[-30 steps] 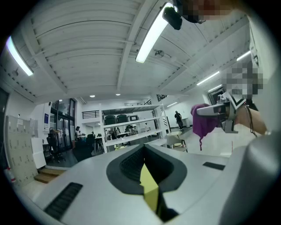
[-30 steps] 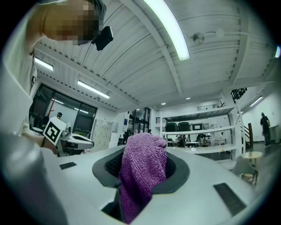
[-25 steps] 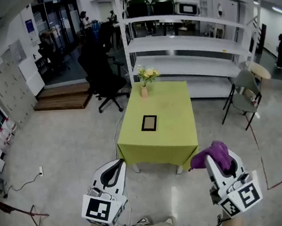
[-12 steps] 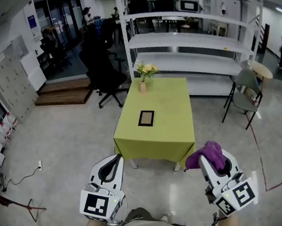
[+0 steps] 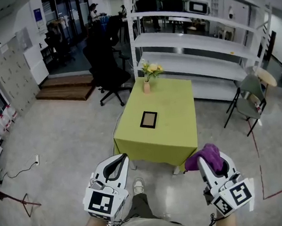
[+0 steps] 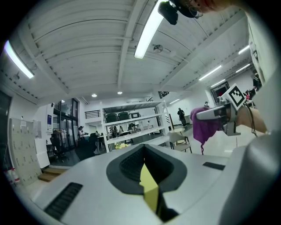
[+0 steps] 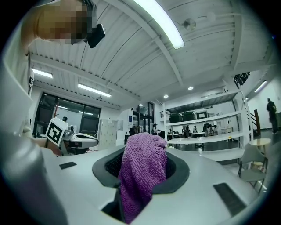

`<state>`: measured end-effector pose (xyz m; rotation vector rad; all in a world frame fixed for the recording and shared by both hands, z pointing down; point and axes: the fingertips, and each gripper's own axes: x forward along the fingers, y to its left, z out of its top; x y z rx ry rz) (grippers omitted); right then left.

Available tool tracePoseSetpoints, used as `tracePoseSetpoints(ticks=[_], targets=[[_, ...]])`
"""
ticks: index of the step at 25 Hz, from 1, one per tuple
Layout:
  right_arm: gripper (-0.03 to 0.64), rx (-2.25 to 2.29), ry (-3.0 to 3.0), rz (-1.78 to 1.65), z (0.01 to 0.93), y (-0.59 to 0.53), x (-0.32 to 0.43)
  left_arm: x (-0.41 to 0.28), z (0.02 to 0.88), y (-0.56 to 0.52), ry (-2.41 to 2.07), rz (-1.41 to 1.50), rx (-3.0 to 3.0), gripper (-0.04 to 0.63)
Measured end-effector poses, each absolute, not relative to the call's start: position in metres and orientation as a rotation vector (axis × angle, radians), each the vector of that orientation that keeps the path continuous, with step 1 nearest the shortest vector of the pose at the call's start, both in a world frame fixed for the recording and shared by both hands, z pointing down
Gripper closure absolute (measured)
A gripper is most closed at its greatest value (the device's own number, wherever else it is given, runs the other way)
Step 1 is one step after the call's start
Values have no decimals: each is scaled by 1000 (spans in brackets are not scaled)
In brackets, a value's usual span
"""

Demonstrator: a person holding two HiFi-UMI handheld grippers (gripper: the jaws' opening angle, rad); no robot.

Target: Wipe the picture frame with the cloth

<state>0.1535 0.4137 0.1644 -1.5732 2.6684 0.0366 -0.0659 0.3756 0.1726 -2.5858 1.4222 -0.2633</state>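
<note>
Your right claw (image 5: 211, 166) clamps the soft, limp cloth (image 5: 203, 156); your closed, empty left claw (image 5: 117, 163) can steady the light picture frame (image 5: 148, 119) ahead by its edge.

lit: bright, ceiling tubes (image 6: 149, 28) | glare: floor (image 5: 171, 194) sheen | dist: fisheye warp, dark corners

Head view steeply down, table (image 5: 178, 124) well ahead; gripper views tilt upward, sharing white shelving (image 5: 195, 54).
</note>
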Motion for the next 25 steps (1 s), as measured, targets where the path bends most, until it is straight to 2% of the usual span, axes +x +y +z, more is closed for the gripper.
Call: tracePoseSetpoints(ticks=[11, 25], targets=[[485, -1606, 2722, -24, 196, 300, 132, -69, 195, 266, 1325, -179, -2660, 589], [483, -1699, 2792, -218, 234, 93, 86, -94, 227, 55, 1171, -251, -2793, 589]])
